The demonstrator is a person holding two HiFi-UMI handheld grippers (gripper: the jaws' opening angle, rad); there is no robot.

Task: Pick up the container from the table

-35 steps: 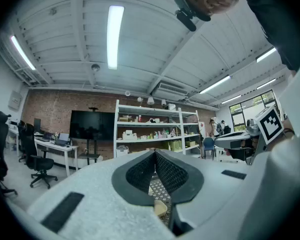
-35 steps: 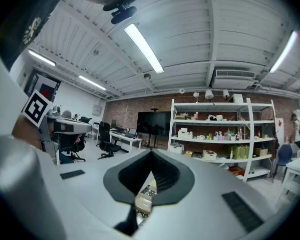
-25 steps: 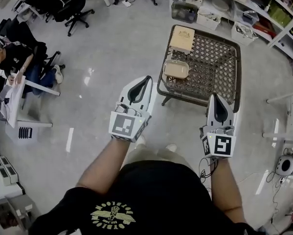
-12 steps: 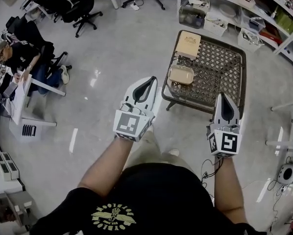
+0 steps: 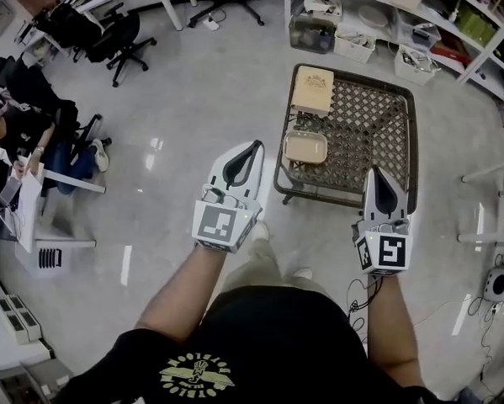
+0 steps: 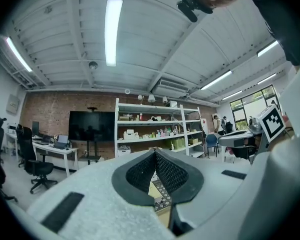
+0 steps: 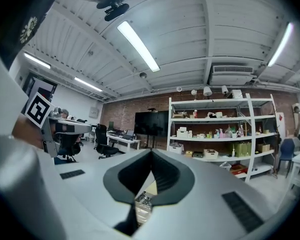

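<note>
A shallow beige container (image 5: 305,147) sits on the left part of a low dark lattice-top table (image 5: 378,116), with a tan box (image 5: 312,89) beyond it. My left gripper (image 5: 253,146) is held level over the floor, just left of the table and short of the container. Its jaws are shut with nothing between them (image 6: 155,151). My right gripper (image 5: 374,172) hovers at the table's near edge, to the right of the container. Its pads meet at the tip and hold nothing (image 7: 151,151). Neither gripper touches the container.
White shelving (image 5: 403,23) with bins and boxes runs behind the table. Office chairs (image 5: 117,32) and a desk with a seated person (image 5: 16,141) stand at the left. Grey polished floor (image 5: 193,99) lies between them and the table. A cable and a round device (image 5: 496,284) lie at the right.
Both grippers have shifted a little with the person while staying level and shut. The table, container and box have not moved.
</note>
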